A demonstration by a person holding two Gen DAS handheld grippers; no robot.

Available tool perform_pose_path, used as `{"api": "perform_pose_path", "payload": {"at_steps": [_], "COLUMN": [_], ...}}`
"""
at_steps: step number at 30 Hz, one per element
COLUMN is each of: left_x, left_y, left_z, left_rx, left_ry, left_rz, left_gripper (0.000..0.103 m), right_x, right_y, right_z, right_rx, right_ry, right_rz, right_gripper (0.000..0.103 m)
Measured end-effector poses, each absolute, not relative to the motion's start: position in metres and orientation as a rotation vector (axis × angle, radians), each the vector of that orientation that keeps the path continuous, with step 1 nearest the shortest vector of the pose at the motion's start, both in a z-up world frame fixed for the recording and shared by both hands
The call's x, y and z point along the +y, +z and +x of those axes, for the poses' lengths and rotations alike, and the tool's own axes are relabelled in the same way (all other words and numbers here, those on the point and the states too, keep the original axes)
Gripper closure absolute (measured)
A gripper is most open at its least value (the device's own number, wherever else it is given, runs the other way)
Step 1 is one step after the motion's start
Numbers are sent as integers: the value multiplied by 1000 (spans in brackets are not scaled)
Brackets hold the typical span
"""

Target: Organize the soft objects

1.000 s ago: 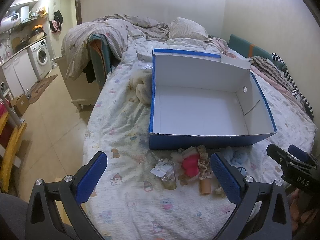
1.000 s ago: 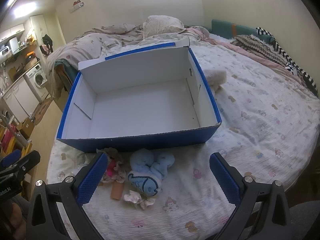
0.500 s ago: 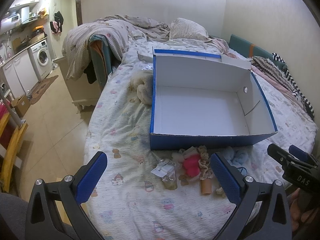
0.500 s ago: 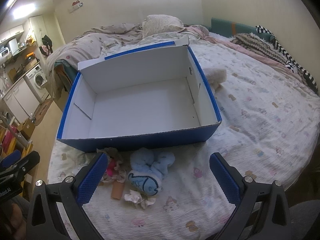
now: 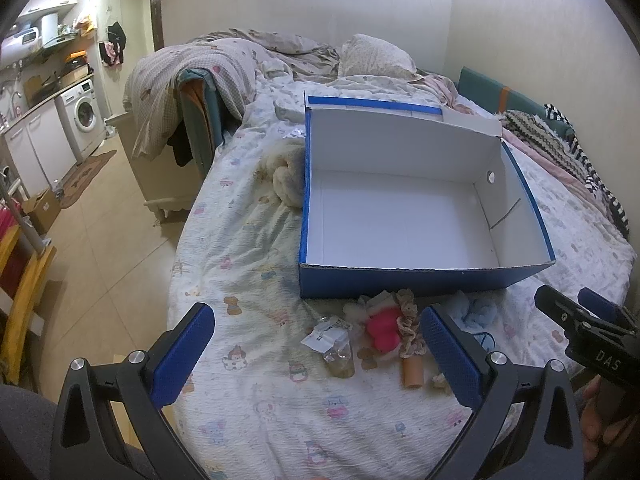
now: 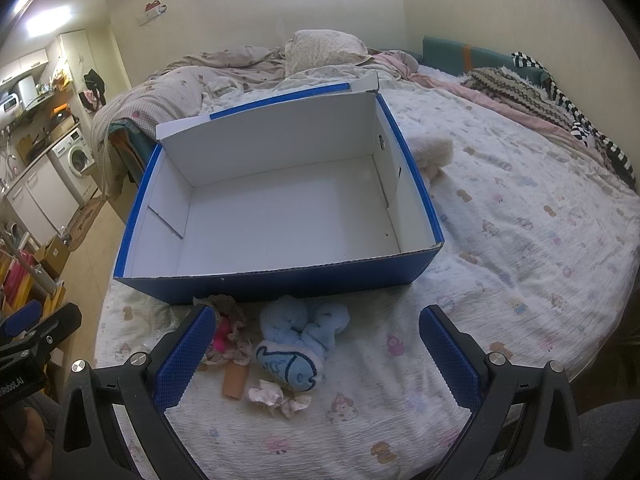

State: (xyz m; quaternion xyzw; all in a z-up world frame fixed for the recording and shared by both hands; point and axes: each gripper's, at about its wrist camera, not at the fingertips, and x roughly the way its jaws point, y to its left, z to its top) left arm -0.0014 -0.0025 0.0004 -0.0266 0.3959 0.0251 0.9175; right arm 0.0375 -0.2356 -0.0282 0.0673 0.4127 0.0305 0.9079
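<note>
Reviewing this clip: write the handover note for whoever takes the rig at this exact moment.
Left gripper: open, empty, hovering over the near bed edge.
Right gripper: open, empty, aimed at the blue plush toy.
Blue cardboard box: on the bed, nothing inside.
In front of it lie the blue plush toy, a pink plush piece, a lace scrunchie, a crumpled tissue, a small tan tube and a tagged clear bottle. A cream fluffy item lies beside the box's far side wall.
Done: nothing boxed.
Left: put the soft pieces in the box.

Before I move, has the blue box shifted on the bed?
No. The blue box keeps its place against the pillow and plush pile.
</note>
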Motion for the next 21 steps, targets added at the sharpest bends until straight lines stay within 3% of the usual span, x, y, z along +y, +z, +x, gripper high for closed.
{"api": "perform_pose_path", "payload": {"at_steps": [21], "left_x": [-2], "left_y": [-1], "left_z": [-1], "left_rx": [820], "left_ry": [51], "left_rz": [-51], "left_gripper": [0], "right_x": [-236], "right_y": [-28], "right_z": [37], "right_rx": [848], "right_ry": [63], "right_rz": [141], "right_gripper": [0]}}
